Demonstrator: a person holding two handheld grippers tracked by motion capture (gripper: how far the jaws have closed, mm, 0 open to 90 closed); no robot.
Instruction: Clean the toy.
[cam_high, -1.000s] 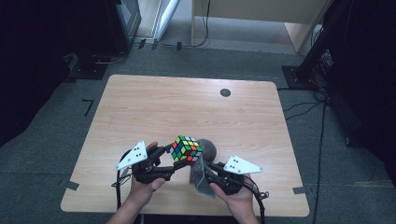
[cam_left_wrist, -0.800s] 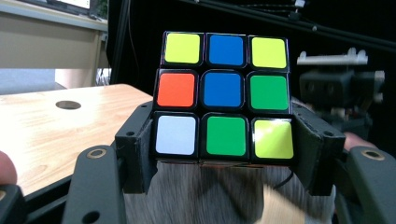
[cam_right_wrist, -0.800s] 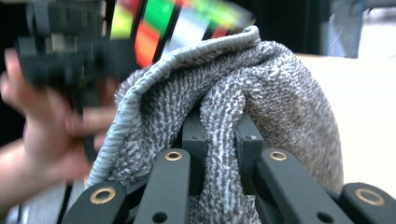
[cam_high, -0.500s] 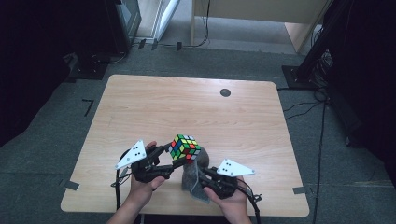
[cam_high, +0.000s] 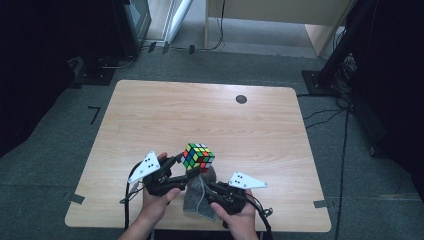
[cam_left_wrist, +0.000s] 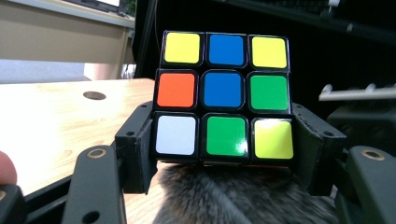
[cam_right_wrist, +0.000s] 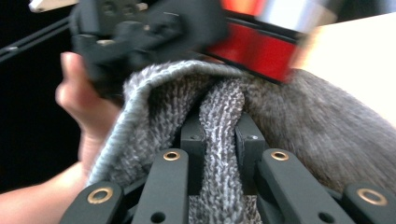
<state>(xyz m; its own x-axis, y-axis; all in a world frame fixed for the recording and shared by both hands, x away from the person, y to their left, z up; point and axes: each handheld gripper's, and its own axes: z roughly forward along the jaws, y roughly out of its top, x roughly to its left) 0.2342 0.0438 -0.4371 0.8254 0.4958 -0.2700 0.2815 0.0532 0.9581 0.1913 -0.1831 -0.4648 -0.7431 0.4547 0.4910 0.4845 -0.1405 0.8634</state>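
Spanning grey carpet (cam_high: 350, 165), wooden table (cam_high: 200, 110)

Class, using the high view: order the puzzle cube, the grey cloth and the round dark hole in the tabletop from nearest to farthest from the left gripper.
1. Puzzle cube, clamped in the left gripper jaws.
2. Grey cloth, just below the cube.
3. Round dark hole, far side of the table.

scrambled puzzle cube (cam_high: 198, 156) held above table, grey cloth (cam_high: 199, 194) touching beneath
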